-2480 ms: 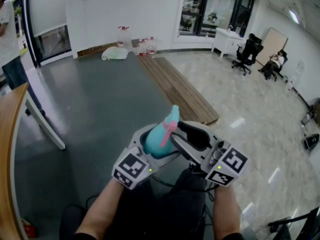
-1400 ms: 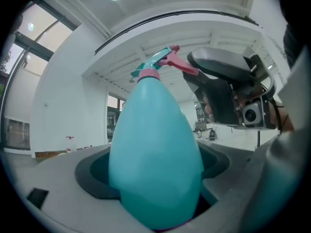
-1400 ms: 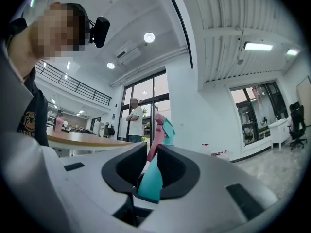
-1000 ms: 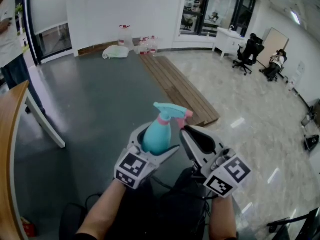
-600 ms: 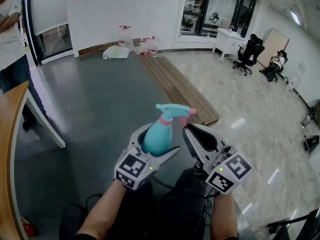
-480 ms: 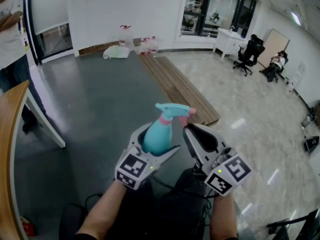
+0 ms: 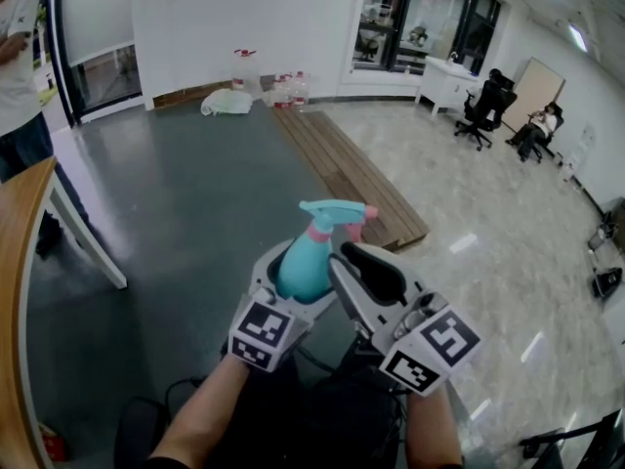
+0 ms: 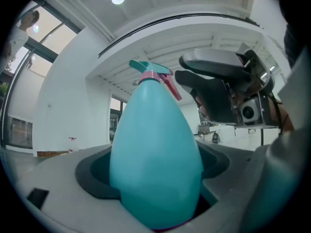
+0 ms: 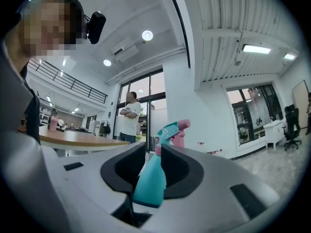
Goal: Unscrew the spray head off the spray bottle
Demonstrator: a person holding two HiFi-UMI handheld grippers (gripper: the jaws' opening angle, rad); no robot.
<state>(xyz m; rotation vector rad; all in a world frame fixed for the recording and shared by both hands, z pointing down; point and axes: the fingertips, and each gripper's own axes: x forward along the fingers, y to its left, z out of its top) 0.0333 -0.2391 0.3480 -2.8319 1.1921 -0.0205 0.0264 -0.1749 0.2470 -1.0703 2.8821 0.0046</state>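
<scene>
Currently, at the far left, a wooden tabletop is edging the dark floor. Nearer the middle, the left gripper is clamping the teal spray bottle around its wide body, holding it roughly upright with the spray head sitting on top. Just right of it, the right gripper is hovering beside the bottle's neck. Its jaws have just been opening and are standing apart, with the neck showing in the gap between them but not being pressed.
</scene>
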